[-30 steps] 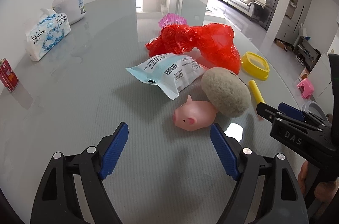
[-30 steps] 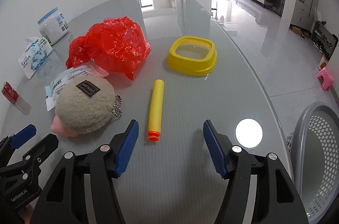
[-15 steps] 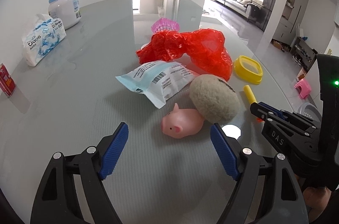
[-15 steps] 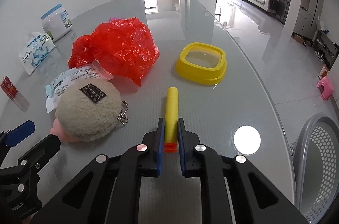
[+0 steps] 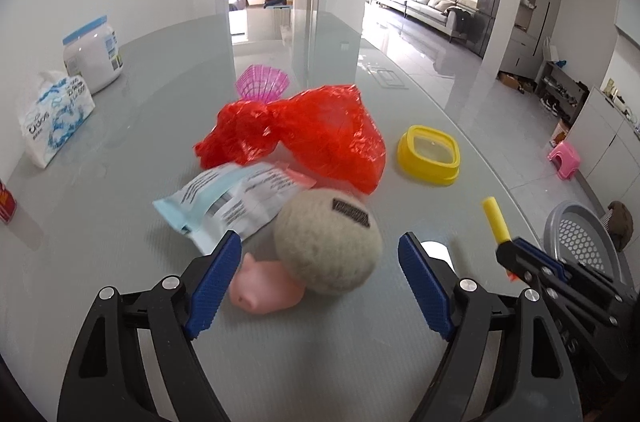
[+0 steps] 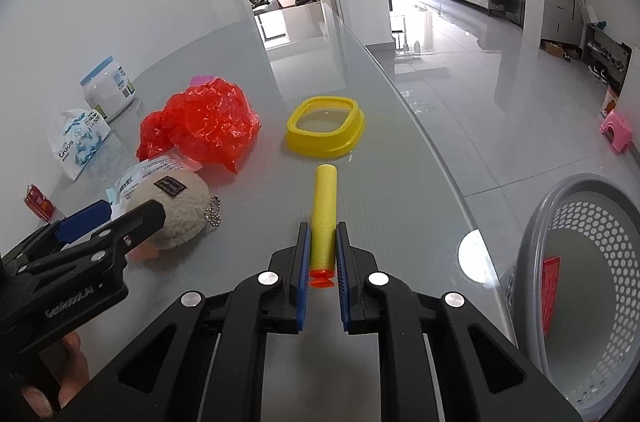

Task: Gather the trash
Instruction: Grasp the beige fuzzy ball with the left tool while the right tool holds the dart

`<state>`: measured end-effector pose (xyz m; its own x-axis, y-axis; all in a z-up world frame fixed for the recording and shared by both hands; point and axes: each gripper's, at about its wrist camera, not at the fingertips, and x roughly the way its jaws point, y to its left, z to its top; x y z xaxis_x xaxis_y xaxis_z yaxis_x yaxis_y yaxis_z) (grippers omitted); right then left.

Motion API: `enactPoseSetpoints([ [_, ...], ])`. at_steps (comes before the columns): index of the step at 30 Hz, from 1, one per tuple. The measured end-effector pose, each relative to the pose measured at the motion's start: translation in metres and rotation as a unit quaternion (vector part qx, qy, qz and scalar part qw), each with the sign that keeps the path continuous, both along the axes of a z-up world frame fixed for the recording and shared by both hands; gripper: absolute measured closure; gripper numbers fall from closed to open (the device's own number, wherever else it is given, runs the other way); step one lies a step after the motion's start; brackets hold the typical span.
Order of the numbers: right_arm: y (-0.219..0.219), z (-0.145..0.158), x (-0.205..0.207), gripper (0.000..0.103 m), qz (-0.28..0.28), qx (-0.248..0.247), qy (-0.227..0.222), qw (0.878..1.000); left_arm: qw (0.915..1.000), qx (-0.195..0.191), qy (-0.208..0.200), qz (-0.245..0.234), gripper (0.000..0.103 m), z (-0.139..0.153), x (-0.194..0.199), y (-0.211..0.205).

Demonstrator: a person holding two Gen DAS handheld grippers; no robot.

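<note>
Bare table [image 6: 400, 158] runs clear between the yellow dish [image 6: 325, 128] and the grey basket [image 6: 576, 262] at the right edge. Left side is crowded: plush ball [image 5: 328, 246], pink pig [image 5: 264, 292], mailer pouch [image 5: 236, 206] and red bag [image 5: 312, 134] bunch together, leaving no gap.

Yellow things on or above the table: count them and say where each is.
2. The yellow foam dart is clamped in the right hand-held gripper. The yellow dish sits beyond it, right of the red plastic bag. Others may be hidden.

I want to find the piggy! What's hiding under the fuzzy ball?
A pink pig toy pokes out from under the fuzzy ball, snout toward the camera. Its back end is covered. A white packet lies behind; whether it reaches under the ball can't be seen.
</note>
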<state>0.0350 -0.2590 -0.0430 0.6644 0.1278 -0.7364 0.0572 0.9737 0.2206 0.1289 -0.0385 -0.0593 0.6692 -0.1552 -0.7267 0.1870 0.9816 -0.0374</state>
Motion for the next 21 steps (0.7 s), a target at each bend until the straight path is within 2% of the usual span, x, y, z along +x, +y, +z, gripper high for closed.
enactPoseSetpoints([
  [5,0.0,-0.001,0.0,0.091,-0.001,0.013,0.004,1.0,0.9997,0.024,0.004,-0.005,0.024,-0.011,0.008,-0.017],
  [7,-0.002,-0.002,-0.002,0.091,-0.002,0.017,0.005,1.0,0.9994,0.031,0.011,-0.007,0.028,-0.016,0.01,-0.02],
  [10,-0.002,-0.002,-0.003,0.091,-0.003,0.02,0.005,1.0,0.9991,0.037,0.019,-0.008,0.046,-0.02,0.011,-0.02],
  [12,-0.002,-0.001,-0.004,0.091,-0.003,0.022,0.004,1.0,0.9993,0.031,0.02,-0.008,0.05,-0.02,0.011,-0.019],
  [21,-0.006,0.008,-0.018,0.091,-0.006,0.025,-0.005,1.0,0.9998,0.014,0.0,-0.016,0.052,-0.002,-0.008,-0.013],
])
